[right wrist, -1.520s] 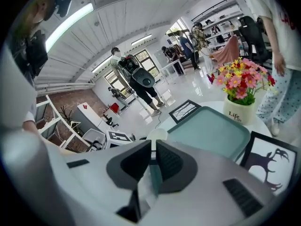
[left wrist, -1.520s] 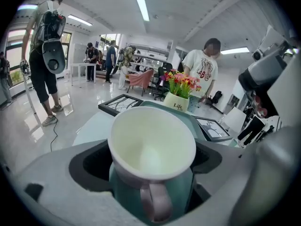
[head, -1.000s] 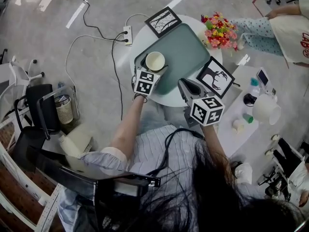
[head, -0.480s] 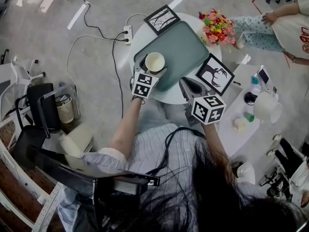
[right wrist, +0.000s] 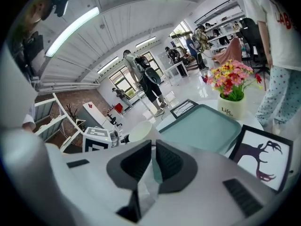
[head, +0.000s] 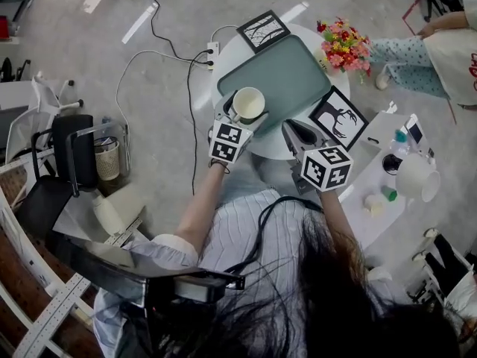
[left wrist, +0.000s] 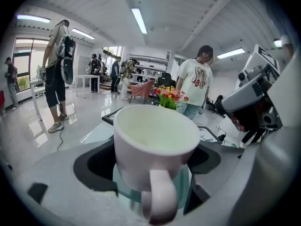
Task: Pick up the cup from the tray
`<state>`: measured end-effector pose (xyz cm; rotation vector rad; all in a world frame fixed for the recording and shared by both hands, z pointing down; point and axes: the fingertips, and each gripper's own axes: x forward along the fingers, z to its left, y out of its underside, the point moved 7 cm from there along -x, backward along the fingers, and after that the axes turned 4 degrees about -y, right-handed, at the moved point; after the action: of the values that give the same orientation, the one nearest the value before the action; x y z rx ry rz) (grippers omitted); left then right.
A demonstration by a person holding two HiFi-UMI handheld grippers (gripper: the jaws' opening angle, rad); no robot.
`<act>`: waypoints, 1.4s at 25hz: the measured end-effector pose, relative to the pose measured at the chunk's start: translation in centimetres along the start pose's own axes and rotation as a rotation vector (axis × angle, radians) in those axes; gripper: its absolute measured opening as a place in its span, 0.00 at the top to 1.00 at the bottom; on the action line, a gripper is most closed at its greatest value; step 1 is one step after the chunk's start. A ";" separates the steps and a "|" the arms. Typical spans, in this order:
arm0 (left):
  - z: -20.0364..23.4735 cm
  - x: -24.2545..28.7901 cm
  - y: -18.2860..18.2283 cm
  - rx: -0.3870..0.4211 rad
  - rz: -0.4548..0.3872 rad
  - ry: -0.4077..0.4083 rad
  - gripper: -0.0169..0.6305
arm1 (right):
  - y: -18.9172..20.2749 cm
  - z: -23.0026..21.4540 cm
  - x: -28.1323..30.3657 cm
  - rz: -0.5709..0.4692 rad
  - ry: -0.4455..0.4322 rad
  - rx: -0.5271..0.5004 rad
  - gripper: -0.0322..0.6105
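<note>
Now pinching the white cup (left wrist: 155, 140) in the left gripper (head: 242, 111), over the tray's (head: 298, 66) near left corner rather than inside its rim as a second ago, so probably lifted already; right gripper (right wrist: 153, 166) pressed together, empty.

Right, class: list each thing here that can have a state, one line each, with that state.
Cup: upright, empty, gripped by left hand-held gripper.
Left hand-held gripper: shut on cup.
Right hand-held gripper: shut, empty.
Tray: flat on table.
Flowers: upright on table.
</note>
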<state>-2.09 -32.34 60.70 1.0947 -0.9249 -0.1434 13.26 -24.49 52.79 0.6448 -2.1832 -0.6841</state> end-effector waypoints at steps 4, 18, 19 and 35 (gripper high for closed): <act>-1.3 -2.5 -1.1 0.006 -0.050 -0.035 0.27 | 0.5 0.4 -0.4 -0.001 -0.034 -0.030 0.88; -4.1 -10.7 -4.4 0.049 -0.202 -0.134 0.27 | 2.0 2.7 -0.8 -0.004 -0.124 -0.049 0.88; -4.2 -11.3 -4.4 0.049 -0.204 -0.140 0.27 | 2.0 2.9 -0.7 -0.001 -0.130 -0.051 0.88; -6.7 -19.9 -0.6 0.080 -0.228 -0.118 0.28 | 5.3 9.3 -1.1 -0.037 -0.143 -0.104 0.88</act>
<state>-9.71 -17.54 47.93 1.2759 -0.9153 -0.3641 5.56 -17.39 50.26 0.5995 -2.2532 -0.8806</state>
